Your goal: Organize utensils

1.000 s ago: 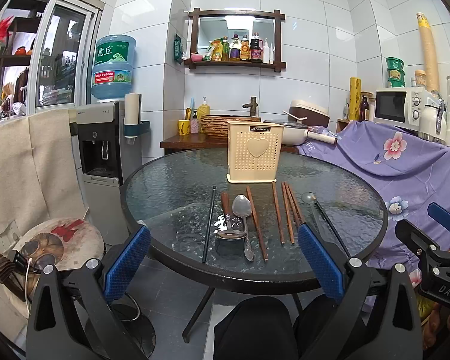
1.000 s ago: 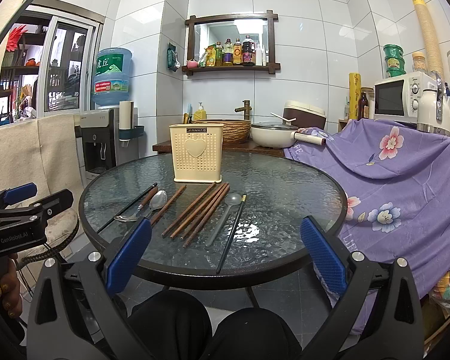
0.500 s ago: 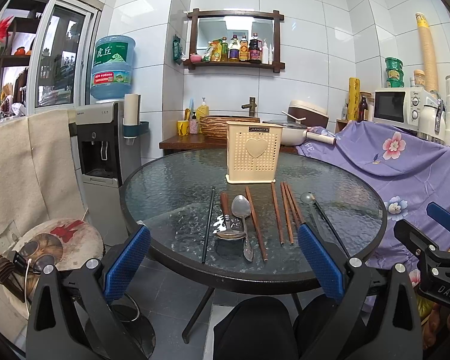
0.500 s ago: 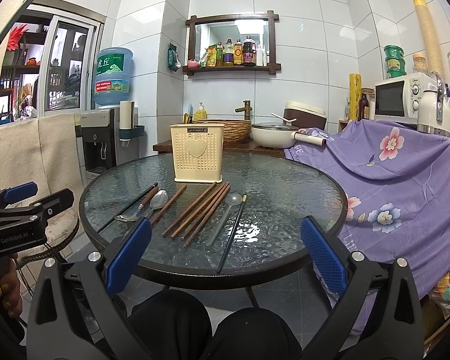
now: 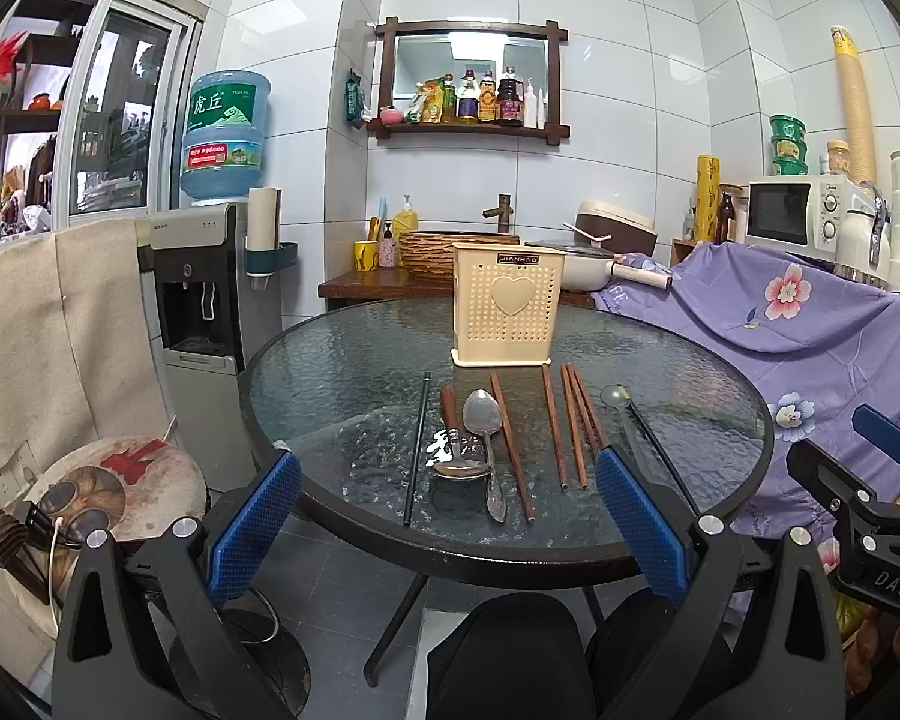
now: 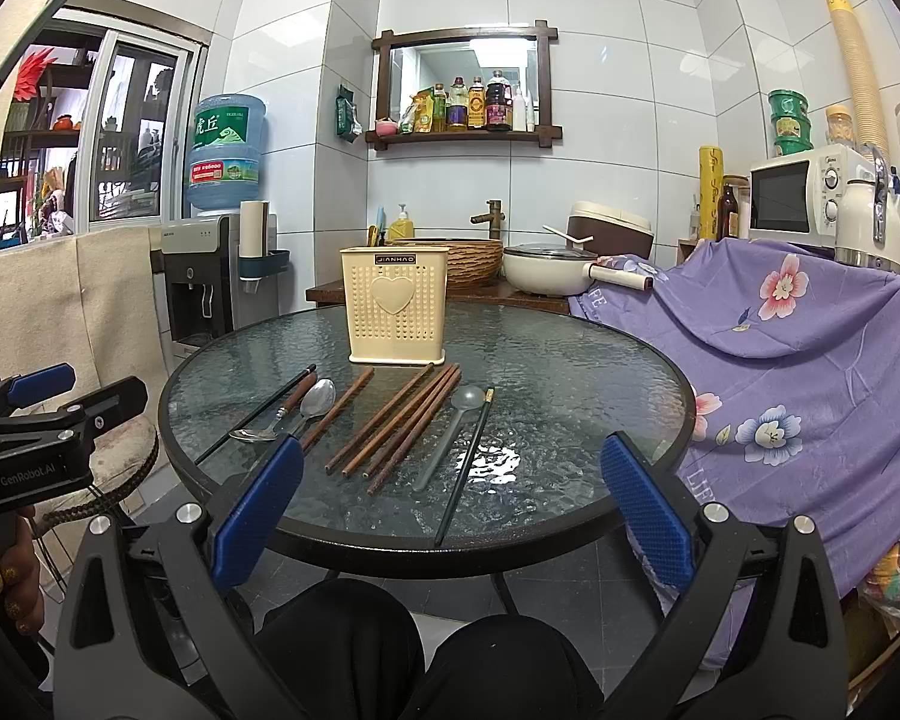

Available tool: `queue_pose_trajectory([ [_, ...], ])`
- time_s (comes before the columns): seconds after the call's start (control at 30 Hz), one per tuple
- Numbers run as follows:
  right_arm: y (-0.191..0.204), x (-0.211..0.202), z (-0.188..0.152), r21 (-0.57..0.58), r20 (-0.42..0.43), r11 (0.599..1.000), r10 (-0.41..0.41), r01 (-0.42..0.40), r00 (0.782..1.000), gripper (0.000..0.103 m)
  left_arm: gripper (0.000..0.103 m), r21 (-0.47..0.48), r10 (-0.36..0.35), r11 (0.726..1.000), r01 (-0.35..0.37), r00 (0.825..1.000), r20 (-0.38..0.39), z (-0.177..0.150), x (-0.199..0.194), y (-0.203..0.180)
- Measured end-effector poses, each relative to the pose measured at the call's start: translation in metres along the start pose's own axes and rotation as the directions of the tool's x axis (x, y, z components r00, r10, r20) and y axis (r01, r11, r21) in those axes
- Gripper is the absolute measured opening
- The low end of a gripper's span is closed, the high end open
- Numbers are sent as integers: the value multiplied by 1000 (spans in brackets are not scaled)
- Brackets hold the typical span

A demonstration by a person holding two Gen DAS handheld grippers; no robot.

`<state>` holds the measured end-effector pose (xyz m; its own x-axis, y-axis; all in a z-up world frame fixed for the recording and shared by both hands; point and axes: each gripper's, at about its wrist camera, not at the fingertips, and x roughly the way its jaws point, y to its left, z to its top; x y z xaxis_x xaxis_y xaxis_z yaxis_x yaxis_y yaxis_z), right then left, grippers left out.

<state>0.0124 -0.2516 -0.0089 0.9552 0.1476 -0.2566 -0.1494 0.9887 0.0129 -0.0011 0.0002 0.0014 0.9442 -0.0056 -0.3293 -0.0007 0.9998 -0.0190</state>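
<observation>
Nothing on the desk [image 5: 342, 372] has shifted over the last second; both wrist views sit almost exactly where they were, so neither gripper has started a reach. For the task, that means sorting has not begun. The holder [image 5: 508, 304] stands upright at the far middle of the desk, and no utensil shows above its rim. Every piece lies flat in a row just in front of it: 1 black chopstick [image 5: 417, 444] at the left, 2 metal spoons [image 5: 481, 420] crossing each other, the brown chopsticks [image 5: 573, 426] in the middle, then a grey spoon [image 6: 453, 435] and another black chopstick [image 6: 465, 468] at the right. The left gripper [image 5: 447, 516] and right gripper [image 6: 450, 507] both hang at the near edge with fingers [image 5: 252, 525] spread wide and holding nothing. A first pick looks due next.
</observation>
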Motion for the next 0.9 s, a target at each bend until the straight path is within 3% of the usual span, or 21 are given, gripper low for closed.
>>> queue_pose_trajectory([
  [0.9, 4, 1, -2, 1, -7, 1000, 0, 0, 1000, 98, 97, -3, -1, 1000, 1, 1000, 0, 0, 0, -1],
])
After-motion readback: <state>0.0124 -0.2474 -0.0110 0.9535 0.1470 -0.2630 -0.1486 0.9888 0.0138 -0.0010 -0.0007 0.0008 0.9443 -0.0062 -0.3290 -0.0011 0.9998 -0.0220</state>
